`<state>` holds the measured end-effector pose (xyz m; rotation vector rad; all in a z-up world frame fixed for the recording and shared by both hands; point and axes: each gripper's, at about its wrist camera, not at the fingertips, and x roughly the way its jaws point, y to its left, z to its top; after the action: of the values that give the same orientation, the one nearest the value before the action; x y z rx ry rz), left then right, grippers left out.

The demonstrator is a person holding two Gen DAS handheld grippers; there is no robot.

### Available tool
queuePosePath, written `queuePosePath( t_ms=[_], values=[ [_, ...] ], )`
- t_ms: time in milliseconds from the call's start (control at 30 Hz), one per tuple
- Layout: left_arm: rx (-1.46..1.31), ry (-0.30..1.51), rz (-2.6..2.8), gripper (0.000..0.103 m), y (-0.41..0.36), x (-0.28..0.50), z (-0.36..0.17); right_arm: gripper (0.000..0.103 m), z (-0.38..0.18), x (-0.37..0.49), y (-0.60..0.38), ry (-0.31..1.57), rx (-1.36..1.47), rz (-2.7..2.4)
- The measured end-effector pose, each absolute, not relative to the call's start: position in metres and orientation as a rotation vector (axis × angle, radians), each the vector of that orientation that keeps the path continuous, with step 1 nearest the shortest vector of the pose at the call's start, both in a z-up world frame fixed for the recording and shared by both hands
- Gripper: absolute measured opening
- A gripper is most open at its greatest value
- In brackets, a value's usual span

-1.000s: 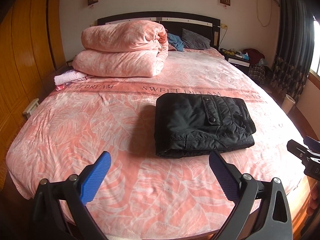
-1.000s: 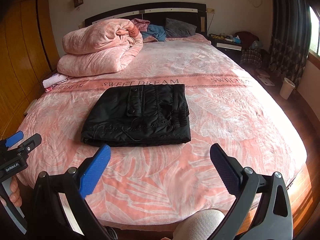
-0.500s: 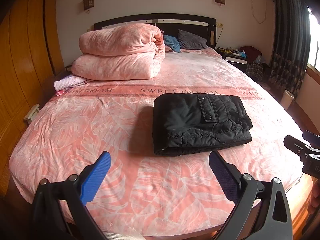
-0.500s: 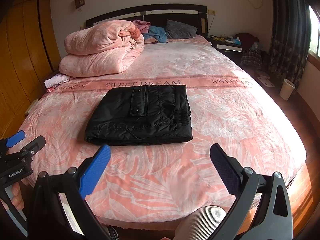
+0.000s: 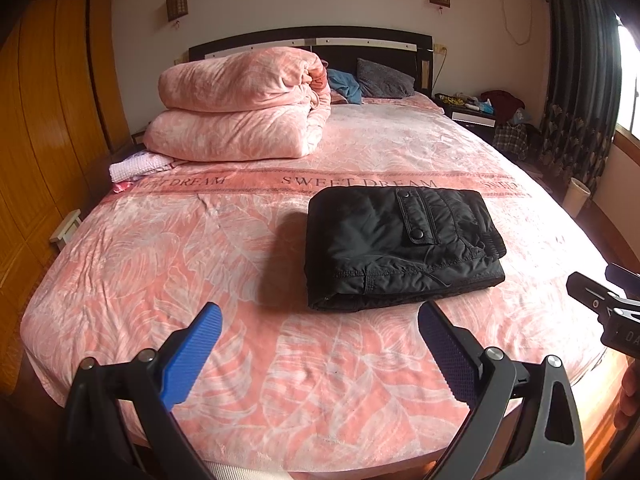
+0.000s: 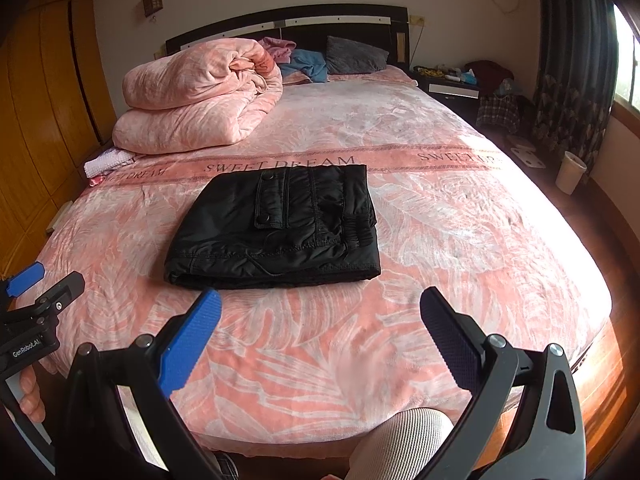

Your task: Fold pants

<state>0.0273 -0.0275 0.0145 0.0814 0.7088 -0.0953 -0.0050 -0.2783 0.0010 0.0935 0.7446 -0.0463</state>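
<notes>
Pants: black pants [image 5: 402, 246] folded into a compact rectangle, lying mid-bed on the pink bed [image 5: 248, 360], just near of the "SWEET DREAM" band; not touched by either tool.
Left hand-held gripper: left hand-held gripper [image 5: 320, 354] released, jaws spread wide, nothing between them; held over near bed edge, apart from pants.
Right hand-held gripper: right hand-held gripper [image 6: 320, 334] released likewise, empty, near of pants.
Task status: judged done or nearly so; fold looks finished.
Risk 1: padded fabric is springy, so top layer may lift or slide open w/o a press.
Risk 2: any re-approach could snag the cord end at the near hem and drag the stack askew.
Risk 3: soft bed cover may let the stack sag.
Change vs earlier: both tools have drawn back slightly; pants unmoved, shape same; jaws as wide as before.
</notes>
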Motion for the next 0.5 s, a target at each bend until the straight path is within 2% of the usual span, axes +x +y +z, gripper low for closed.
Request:
queuePosePath(
  t_ms=[500],
  values=[
    [0.083,0.722,-0.088,0.099,-0.0233,0.0327,0.0091,0.100,-0.0040,0.0002,-0.2786,0.751,0.092,-0.040]
  ],
)
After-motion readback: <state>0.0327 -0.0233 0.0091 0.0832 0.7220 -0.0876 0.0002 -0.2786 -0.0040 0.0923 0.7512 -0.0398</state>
